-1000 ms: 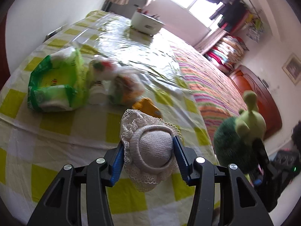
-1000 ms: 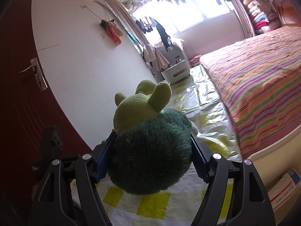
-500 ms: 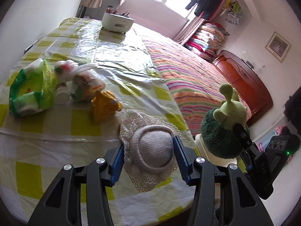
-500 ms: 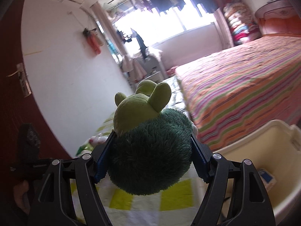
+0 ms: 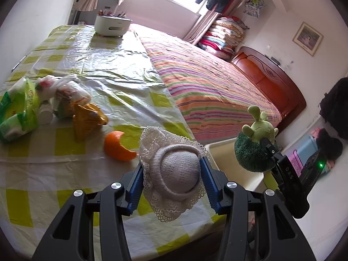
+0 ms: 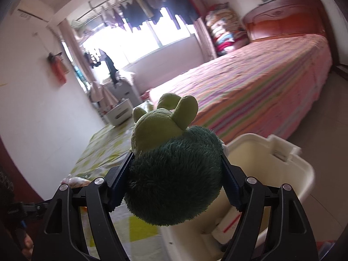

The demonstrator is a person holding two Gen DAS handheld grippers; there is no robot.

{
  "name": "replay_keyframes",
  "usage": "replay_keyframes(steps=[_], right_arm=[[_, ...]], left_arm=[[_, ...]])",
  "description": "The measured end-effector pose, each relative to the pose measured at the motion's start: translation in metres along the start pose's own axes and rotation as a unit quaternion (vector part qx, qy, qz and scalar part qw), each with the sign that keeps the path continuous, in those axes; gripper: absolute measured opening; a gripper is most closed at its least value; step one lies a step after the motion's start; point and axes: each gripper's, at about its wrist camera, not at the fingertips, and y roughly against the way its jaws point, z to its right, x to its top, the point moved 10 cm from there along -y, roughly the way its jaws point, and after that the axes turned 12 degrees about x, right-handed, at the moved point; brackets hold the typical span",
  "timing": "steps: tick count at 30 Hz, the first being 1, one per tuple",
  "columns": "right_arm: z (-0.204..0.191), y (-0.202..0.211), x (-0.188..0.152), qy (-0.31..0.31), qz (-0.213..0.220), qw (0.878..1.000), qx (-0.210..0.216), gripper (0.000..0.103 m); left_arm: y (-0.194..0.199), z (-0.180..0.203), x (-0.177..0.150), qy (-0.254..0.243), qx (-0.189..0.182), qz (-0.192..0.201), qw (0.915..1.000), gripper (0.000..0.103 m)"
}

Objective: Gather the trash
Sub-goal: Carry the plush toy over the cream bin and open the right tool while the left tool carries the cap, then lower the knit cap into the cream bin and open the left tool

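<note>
My left gripper is shut on a white knitted cap with a lace brim, held above the yellow-checked tablecloth. On the cloth lie an orange peel, a yellow wrapper, a plastic bag and a green packet. My right gripper holds a green plush toy over a cream plastic bin. Its jaws are opening, with the pads still against the plush. The left wrist view shows the plush toy hanging over the bin at the table's right edge.
A striped bed runs along the table's right side, ending at a wooden headboard. A white box-shaped container stands at the table's far end. Dark bags sit on the floor at right. Flat packaging lies inside the bin.
The right gripper has swung the plush toy from beside the door to above the cream bin. The left gripper has drawn back with the cap, bringing the orange peel and bin into view.
</note>
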Motion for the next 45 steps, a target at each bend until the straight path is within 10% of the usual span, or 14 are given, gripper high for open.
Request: replay_keyframes(steps=[45], right_arm=[[0.057, 0.075, 0.027, -0.112, 0.175, 0.977, -0.046, 0.087]], left_arm=[[-0.091, 0.166, -0.033, -0.173, -0.047, -0.088, 0.9798, 0.050]])
